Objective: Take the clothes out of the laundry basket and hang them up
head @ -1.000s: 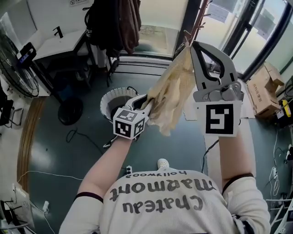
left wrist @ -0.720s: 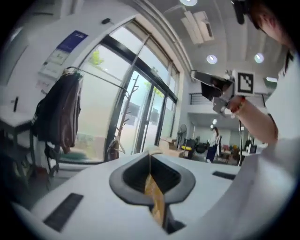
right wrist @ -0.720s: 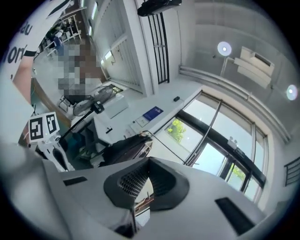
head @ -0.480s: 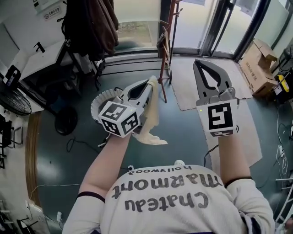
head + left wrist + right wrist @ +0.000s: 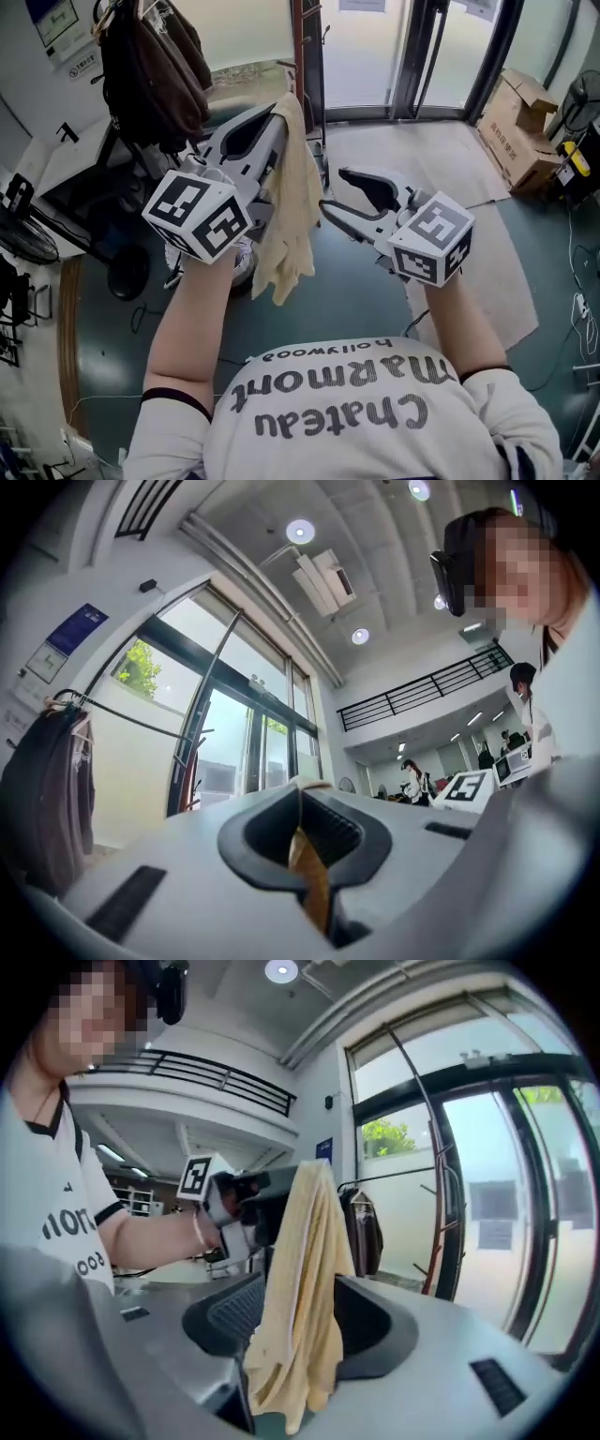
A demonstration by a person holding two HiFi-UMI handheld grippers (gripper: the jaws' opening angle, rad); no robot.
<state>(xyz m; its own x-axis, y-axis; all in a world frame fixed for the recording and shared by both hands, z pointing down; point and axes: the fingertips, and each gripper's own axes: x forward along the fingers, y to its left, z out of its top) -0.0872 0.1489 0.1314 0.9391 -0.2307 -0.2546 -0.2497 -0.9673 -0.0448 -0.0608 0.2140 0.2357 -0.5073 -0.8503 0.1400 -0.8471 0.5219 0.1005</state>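
While fully shut on the yellow garment (image 5: 289,202), left claw (image 5: 279,105) aloft.

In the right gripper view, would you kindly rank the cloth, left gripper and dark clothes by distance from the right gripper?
1. Cloth, centre, at the right gripper's jaw tips, unpinched; the jaws have just been opening.
2. Left gripper, behind it, gripping its top.
3. Dark clothes, hung farther back, right of centre.

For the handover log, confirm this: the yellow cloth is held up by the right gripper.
Wrong gripper: the yellow cloth is held up by the left gripper, as the left gripper view shows. The right gripper has just been opening; the cloth hangs between its fingers, unpinched.
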